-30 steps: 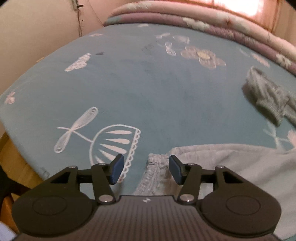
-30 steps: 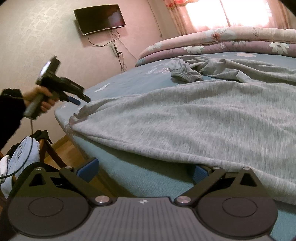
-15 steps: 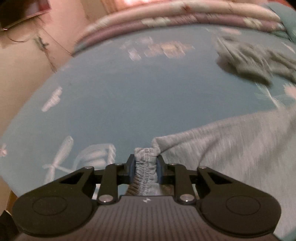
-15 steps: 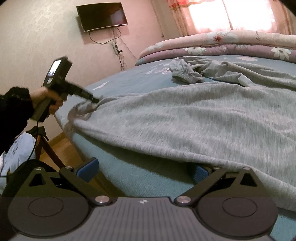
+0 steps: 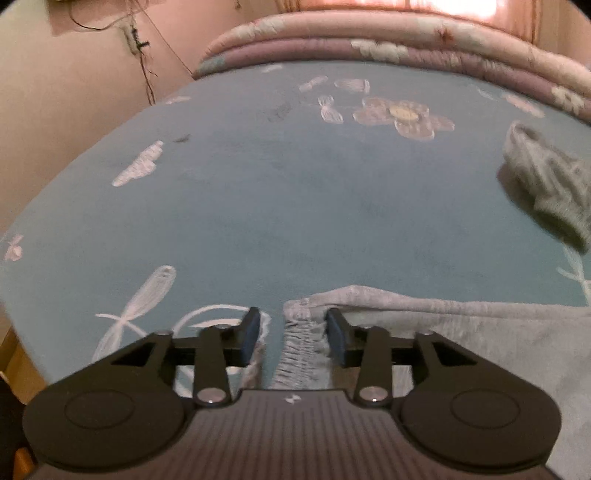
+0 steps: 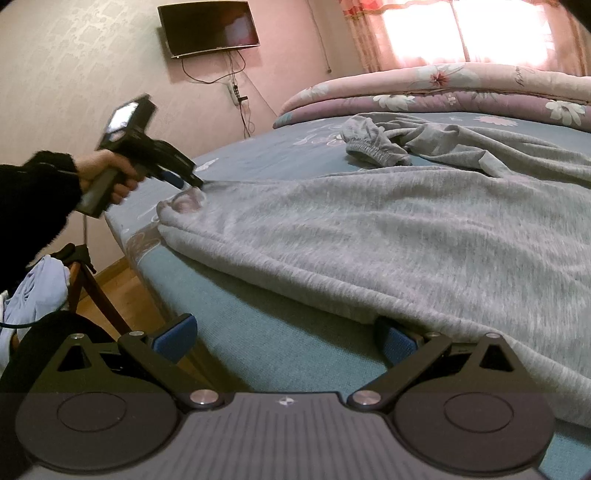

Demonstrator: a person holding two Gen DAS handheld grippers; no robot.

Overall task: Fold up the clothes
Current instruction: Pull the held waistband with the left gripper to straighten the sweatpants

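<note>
In the left wrist view, the left gripper [image 5: 291, 334] sits low over a blue bedsheet [image 5: 295, 206] printed with white flowers. Its jaws have just been opening and now stand partly apart. The gathered elastic cuff [image 5: 301, 343] of a grey garment [image 5: 461, 332] lies between them, close against the right pad, with a clear gap to the left pad, so the pads no longer pinch it. The lower end of the cuff disappears behind the gripper's body. The garment spreads off to the right and is cut by the frame edge. A second bunched grey cuff [image 5: 543, 184] lies well apart at the far right, blurred and partly cropped. A folded floral quilt [image 5: 388, 44] lines the far side of the bed.

In the right wrist view, the right gripper [image 6: 284, 338] hovers at the near edge of the bed with its jaws wide apart and nothing between them. The hem of the garment [image 6: 388, 240] drapes over the tip of its right finger, so whether the cloth touches the pad is hard to tell. Across the bed, a hand [image 6: 107, 173] in a black sleeve holds the left gripper [image 6: 192, 181] at the garment's far corner; its fingertips are too small and blurred to read there. A television [image 6: 210, 27] hangs on the wall.
</note>
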